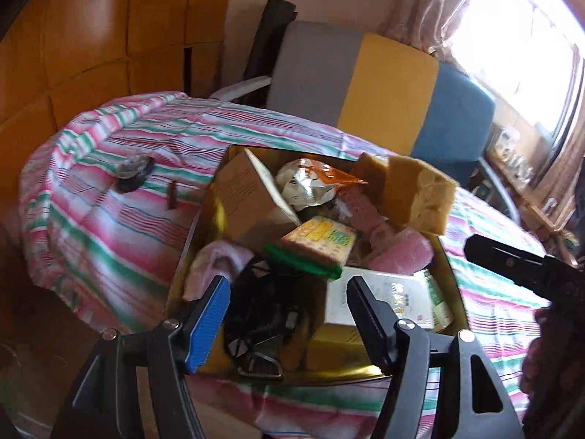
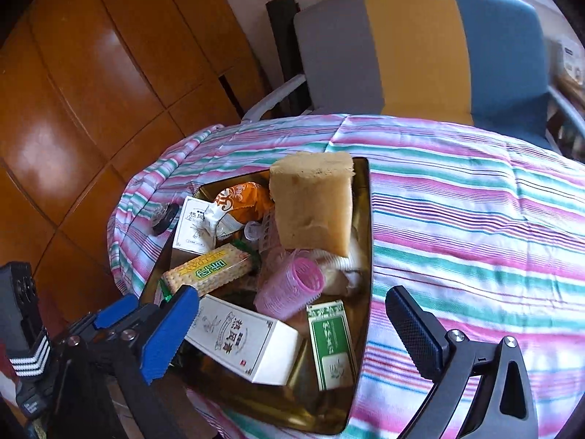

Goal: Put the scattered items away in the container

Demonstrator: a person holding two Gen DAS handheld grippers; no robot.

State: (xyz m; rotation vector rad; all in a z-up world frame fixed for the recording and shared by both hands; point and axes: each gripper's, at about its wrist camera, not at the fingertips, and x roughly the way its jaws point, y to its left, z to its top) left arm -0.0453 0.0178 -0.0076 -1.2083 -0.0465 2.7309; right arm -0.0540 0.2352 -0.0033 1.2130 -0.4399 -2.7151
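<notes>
A gold tray-like container [image 1: 195,230] [image 2: 362,256] sits on the striped cloth, piled with items: a tan sponge [image 1: 420,194] [image 2: 314,201], a cracker packet [image 1: 318,241] [image 2: 212,270], a pink hair roller [image 2: 292,285], a white box [image 2: 241,340], a green box [image 2: 331,344] and an orange snack bag [image 2: 237,205]. A black round item [image 1: 133,175] [image 2: 164,216] and a small brown stick [image 1: 172,195] lie on the cloth left of the container. My left gripper [image 1: 289,285] hovers open over the container's near end. My right gripper [image 2: 292,296] stands wide open above it, gripping nothing.
A chair with grey, yellow and blue panels [image 1: 384,84] [image 2: 416,47] stands behind the table. Wooden cabinet doors [image 1: 91,36] fill the left. A bright window with a curtain [image 1: 512,18] is at the right. The striped cloth [image 2: 475,219] stretches right of the container.
</notes>
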